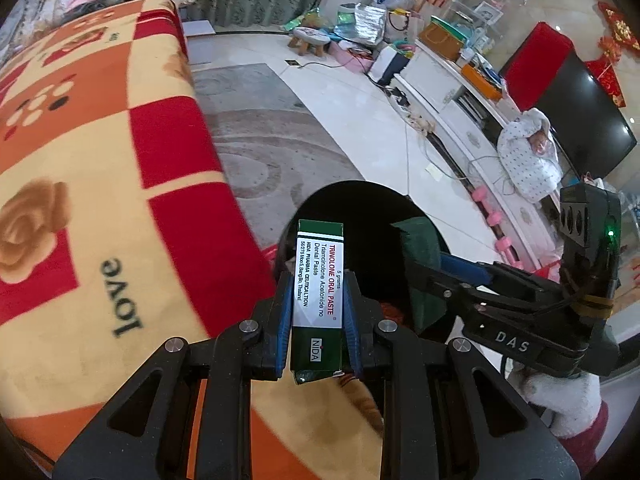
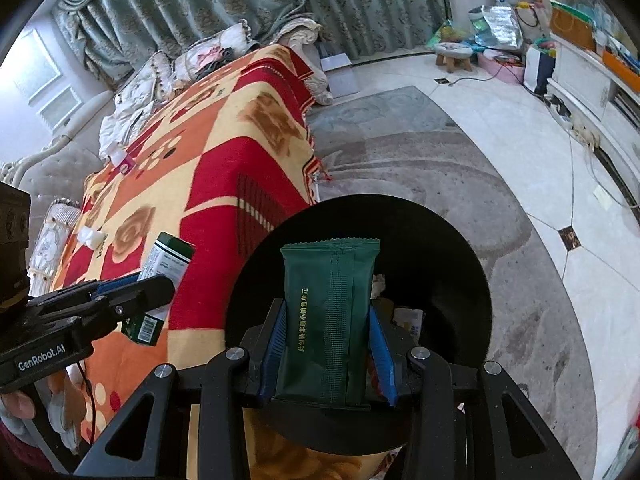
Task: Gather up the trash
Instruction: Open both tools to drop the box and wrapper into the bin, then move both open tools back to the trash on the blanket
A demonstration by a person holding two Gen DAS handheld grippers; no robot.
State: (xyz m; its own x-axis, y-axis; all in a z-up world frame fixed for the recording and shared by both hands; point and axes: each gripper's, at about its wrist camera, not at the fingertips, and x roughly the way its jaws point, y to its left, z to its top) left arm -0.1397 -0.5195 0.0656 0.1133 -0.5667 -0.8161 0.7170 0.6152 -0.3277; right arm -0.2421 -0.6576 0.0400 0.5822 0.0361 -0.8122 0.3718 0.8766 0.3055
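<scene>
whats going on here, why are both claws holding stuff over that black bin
A person is collecting trash with a claw in each hand. The left claw is shut on a green and white oral paste box, and the right claw is shut on a dark green wrapper. Both are held over the open black bin, which stands on the floor beside the blanket and already holds some scraps. Nothing has been dropped yet.

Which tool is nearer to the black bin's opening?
Right. The right tool holds the green packet over the black bin; the left tool holds its box beside the rim.
</scene>
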